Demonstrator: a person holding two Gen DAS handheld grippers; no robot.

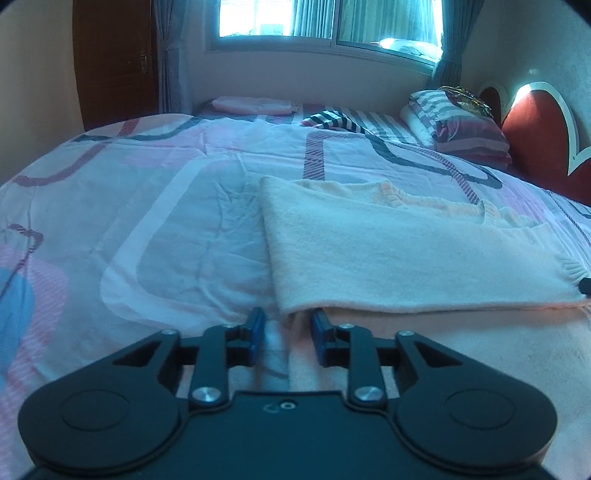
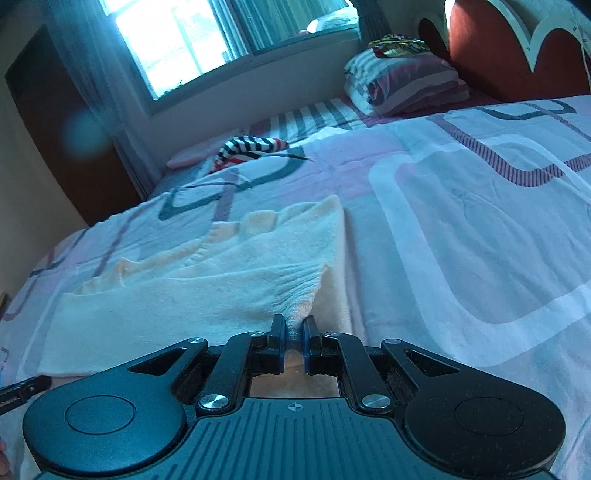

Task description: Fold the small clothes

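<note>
**Cream knit part-folded on bed; right jaws pinching its corner**

Black linkage of the left gripper (image 1: 286, 325) fills the bottom of the left wrist view. Its jaws stand apart with a clear gap between the blue pads; nothing is between them. They sit low over the bed, just short of the near left corner of the folded layer.

Cream sweater (image 1: 406, 254) lies on the patterned bedspread (image 1: 129, 229), toward the right of the left view. An upper layer is folded over a lower one, whose peach-toned surface shows beside and behind the left jaws. The fold's near edge runs left to right across the view. Ribbed trim (image 1: 393, 197) sits at the far side, toward the window (image 1: 325, 22).

Right gripper (image 2: 294, 334): jaws narrow, closed on a gathered corner of the sweater (image 2: 207, 291). Fabric fans out from the pinch, with creases radiating up and left. From this view the garment's long axis runs from the pinch away toward the left. A tip of the other gripper shows at the left edge of the right view.

Background on the bed: a black-and-white striped garment (image 2: 247, 146), a pink folded item (image 1: 255, 104) near the wall, stacked striped bedding (image 2: 402, 83) by the red headboard (image 1: 535, 136).
</note>
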